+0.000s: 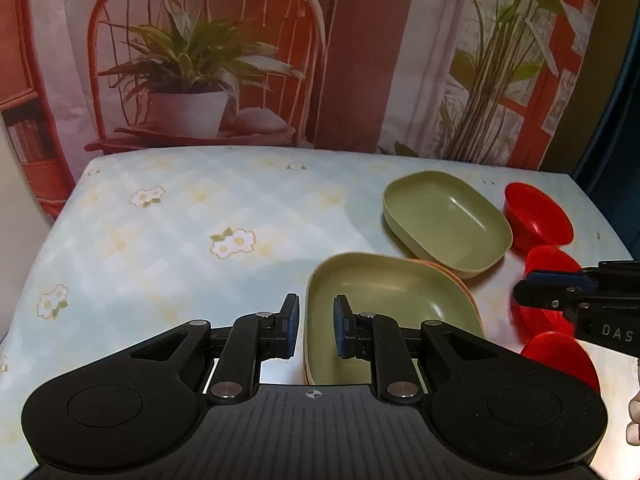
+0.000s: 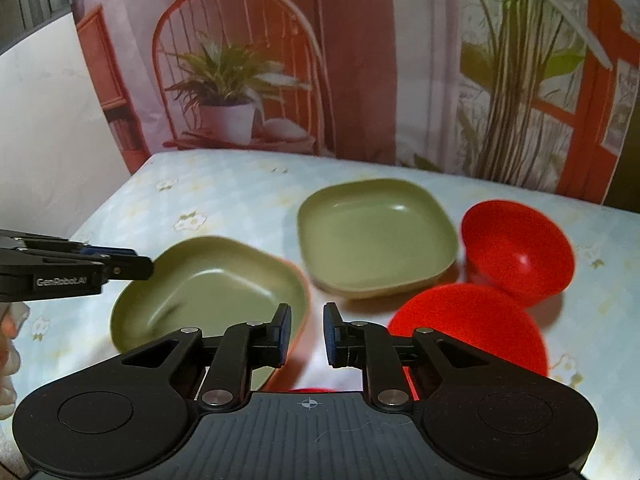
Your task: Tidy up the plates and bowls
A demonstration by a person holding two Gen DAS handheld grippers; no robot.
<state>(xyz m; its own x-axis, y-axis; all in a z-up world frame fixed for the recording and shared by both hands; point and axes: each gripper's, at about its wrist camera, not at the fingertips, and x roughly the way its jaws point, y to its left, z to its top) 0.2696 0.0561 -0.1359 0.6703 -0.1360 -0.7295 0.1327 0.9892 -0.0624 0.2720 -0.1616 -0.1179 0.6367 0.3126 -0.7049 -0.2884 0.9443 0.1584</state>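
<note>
Two olive-green square plates lie on the table. The near plate [image 1: 384, 300] [image 2: 208, 292] rests on an orange one whose rim peeks out under it. The far plate [image 1: 444, 220] [image 2: 376, 236] lies alone. Red bowls stand to the right: a far one [image 1: 536, 216] [image 2: 516, 248], a nearer one [image 2: 468, 324] and one lowest in the left wrist view [image 1: 560, 360]. My left gripper [image 1: 316, 330] is open, its jaws either side of the near plate's left rim. My right gripper [image 2: 306, 334] is open and empty between the near plate and the nearer bowl, above the table.
The table [image 1: 160, 248] has a pale blue floral cloth. A printed backdrop [image 1: 320, 52] of a chair and plants hangs behind its far edge. A white wall [image 2: 48, 140] is at the left. The right gripper's body [image 1: 580, 300] shows over the bowls.
</note>
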